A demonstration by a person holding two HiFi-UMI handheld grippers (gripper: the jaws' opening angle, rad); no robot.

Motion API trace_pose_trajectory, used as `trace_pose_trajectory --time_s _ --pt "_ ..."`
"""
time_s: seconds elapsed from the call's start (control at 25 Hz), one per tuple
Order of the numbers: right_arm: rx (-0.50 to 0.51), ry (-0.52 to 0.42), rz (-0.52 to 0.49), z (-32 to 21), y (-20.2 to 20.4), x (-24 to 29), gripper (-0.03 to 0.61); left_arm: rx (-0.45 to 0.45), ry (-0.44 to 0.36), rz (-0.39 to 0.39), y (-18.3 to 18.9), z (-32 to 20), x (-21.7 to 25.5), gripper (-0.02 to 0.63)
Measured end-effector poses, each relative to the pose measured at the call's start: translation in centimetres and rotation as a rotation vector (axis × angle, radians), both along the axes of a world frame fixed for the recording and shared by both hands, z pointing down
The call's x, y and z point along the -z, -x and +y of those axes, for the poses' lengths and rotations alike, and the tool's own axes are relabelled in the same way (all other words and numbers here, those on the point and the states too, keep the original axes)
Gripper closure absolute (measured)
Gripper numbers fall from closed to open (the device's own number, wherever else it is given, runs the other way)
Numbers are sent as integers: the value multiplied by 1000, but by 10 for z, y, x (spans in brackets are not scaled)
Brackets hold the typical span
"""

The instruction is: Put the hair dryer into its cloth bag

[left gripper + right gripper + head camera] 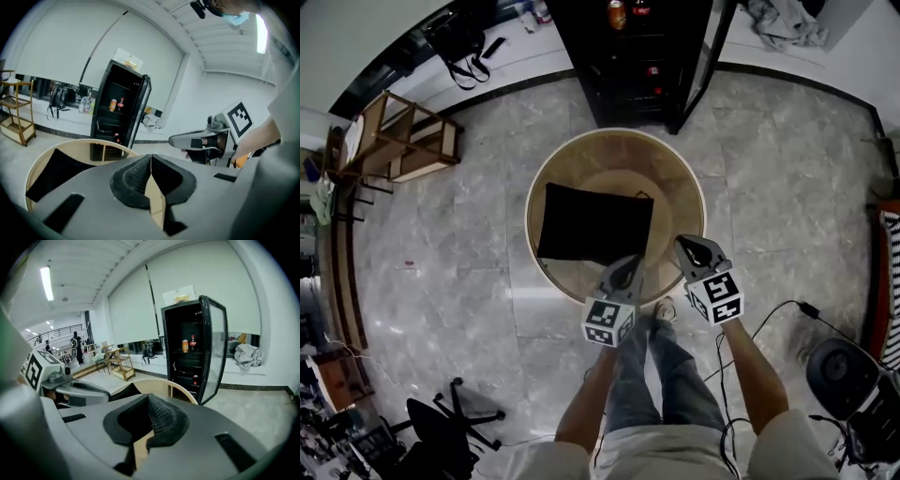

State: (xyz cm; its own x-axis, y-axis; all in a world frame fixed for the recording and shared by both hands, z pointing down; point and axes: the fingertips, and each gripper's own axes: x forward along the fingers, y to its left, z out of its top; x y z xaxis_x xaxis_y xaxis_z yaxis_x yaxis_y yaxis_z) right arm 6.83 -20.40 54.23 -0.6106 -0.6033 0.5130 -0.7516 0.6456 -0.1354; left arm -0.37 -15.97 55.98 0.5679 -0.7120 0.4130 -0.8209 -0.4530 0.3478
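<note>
grey marble-tile floor (pixel 459 234), round wooden table (pixel 675 164) below me. my left gripper (pixel 629 263): pads pressed together, nothing between them. my right gripper (pixel 685 242): same, pressed together, nothing held. both hang side by side over the table's near edge. black cloth bag (pixel 595 225) lies flat on the tabletop, left of centre, just beyond the left gripper; plain dark rectangle. whether the hair dryer is inside it i cannot tell. beyond the table: black glass-door fridge (pixel 642 56), door open, drinks (pixel 188 344) on a shelf. wooden rack (pixel 403 141) by the far-left wall.
</note>
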Motion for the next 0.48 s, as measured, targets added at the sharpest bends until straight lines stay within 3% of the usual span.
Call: trace_pose_trajectory --time_s 0.2,0.4,0.48 --pt "-100 -71 -123 9 -16 73 551 22 -83 55 5 8 77 581" --pt "-99 -209 -189 10 -21 155 551 32 -212 14 18 4 141 584" --pt "-91 -249 -195 6 -20 181 551 44 -227 17 26 1 158 584"
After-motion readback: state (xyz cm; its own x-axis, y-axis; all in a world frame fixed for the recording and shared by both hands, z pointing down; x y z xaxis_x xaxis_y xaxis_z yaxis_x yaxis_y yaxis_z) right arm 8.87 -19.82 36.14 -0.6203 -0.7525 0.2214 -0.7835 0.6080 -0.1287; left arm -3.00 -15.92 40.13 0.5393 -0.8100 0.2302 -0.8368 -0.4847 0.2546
